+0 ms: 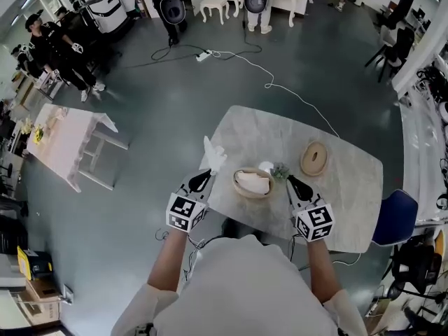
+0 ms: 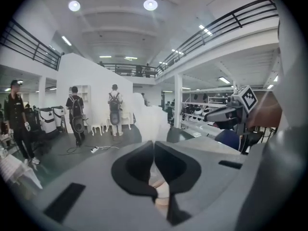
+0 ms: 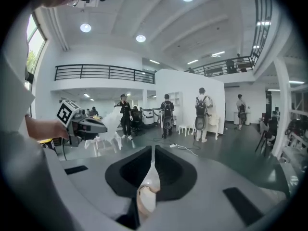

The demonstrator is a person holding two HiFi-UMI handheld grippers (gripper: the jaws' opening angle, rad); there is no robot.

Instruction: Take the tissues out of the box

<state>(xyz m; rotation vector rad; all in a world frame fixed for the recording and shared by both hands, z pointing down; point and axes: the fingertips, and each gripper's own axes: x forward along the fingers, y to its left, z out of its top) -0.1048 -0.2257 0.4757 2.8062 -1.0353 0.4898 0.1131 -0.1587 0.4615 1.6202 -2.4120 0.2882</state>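
A round wooden tissue box (image 1: 253,183) stands open near the front edge of the marble table (image 1: 350,187), with white tissues (image 1: 253,181) lying inside it. My left gripper (image 1: 208,174) is raised at the table's left edge, shut on a white tissue (image 1: 213,155) that stands up from its tips. In the left gripper view the tissue (image 2: 147,117) rises from the closed jaws of my left gripper (image 2: 154,143). My right gripper (image 1: 289,179) is lifted just right of the box, shut, with nothing seen in it (image 3: 152,148). Its view shows the left gripper (image 3: 84,126) and the tissue (image 3: 113,121).
The box's round wooden lid (image 1: 314,158) lies further back on the table. A small green plant (image 1: 280,170) sits beside the box. A blue chair (image 1: 394,217) stands at the table's right end. A white table (image 1: 63,142), a floor cable (image 1: 280,89) and people stand beyond.
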